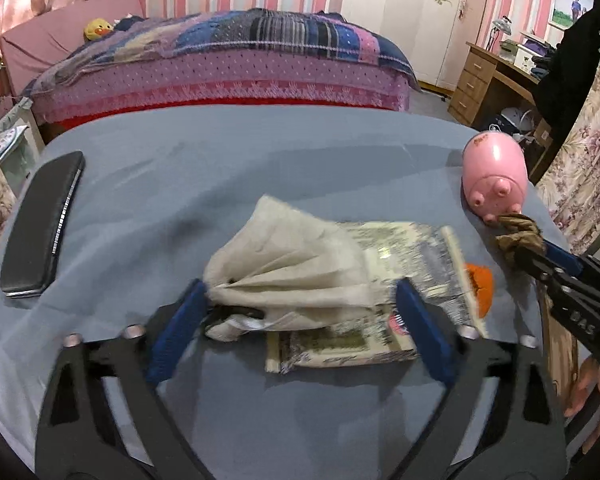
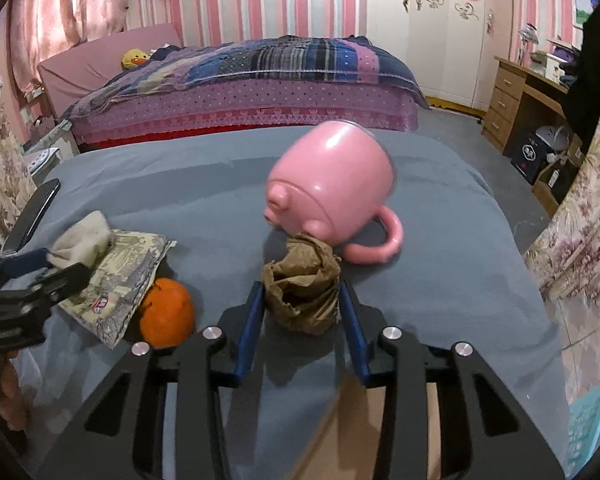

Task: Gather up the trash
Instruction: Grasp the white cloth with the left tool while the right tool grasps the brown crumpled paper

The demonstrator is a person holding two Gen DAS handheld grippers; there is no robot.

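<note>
Brown paper wad [image 2: 302,288] sits pinched in the right gripper [image 2: 300,304]; left gripper [image 1: 300,300] gapes around the tissue [image 1: 296,264], so close, then lift.

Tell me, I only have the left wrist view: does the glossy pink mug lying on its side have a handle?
Observer: Yes. The glossy pink mug has a loop handle, which rests on the grey cloth.
Operator: Is the right gripper properly around the crumpled brown paper wad?
Observer: The right gripper has one blue finger on each side of the crumpled brown paper wad, and both press its sides.
Operator: What is the orange thing behind the packet?
Observer: A whole round orange fruit, touching the edge of the printed packet.
</note>
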